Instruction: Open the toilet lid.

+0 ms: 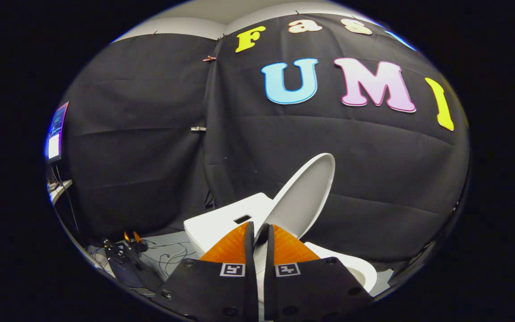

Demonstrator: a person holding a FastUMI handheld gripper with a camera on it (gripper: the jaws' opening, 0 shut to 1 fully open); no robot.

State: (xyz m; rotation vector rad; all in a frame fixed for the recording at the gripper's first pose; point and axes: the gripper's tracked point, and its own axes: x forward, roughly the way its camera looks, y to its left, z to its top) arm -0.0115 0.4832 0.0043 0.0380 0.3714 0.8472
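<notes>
The white toilet lid [304, 197] stands raised and tilted, its top leaning away to the right against the black cloth. Its lower edge runs down into the narrow gap between my two orange fingers [235, 246]. My gripper [259, 229] is shut on that edge, one finger on each face of the lid. Left of the lid lies the white tank top [221, 221] with a small dark slot. Below and to the right of the fingers, the white seat and bowl rim [356, 268] lie uncovered.
The black cloth wall closes in behind and beside the toilet. On the grey floor to the left lie loose cables and small tools [145, 250]. A lit screen [56, 132] stands on a shelf at the far left.
</notes>
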